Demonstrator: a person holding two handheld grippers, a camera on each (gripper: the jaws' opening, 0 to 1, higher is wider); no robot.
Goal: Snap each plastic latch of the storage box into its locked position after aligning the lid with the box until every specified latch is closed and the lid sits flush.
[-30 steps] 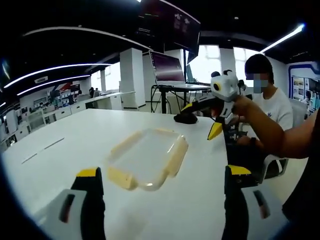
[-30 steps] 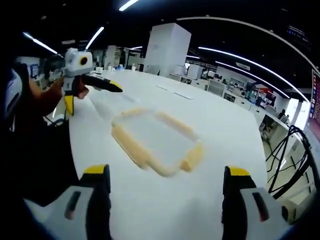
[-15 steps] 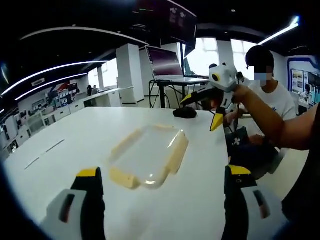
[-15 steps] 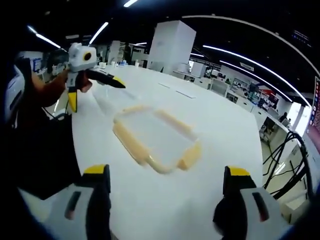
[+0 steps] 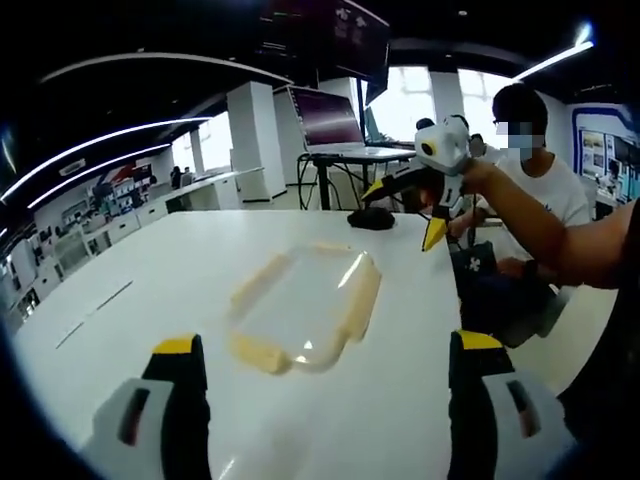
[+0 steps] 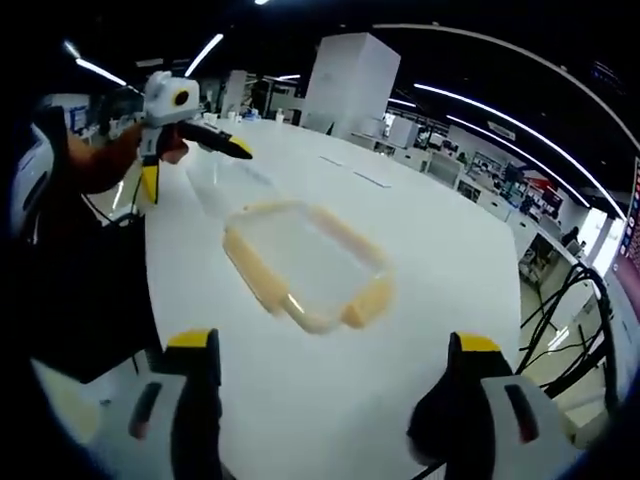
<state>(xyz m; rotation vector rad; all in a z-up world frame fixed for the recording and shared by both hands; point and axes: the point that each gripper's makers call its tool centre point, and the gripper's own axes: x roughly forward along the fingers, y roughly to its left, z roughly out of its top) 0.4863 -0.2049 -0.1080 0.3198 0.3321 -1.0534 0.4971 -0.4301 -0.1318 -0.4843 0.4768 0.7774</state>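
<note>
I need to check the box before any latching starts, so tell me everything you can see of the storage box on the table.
The storage box is a shallow, clear plastic rectangle with rounded corners and pale yellow latches along its sides and ends. It lies flat on the white table, nearer the edge where the person stands. Whether the latches are snapped shut is too blurred to tell. Nothing touches it: both pairs of tongs are held open and away from it, with the right tongs raised above the table beyond it.
</note>
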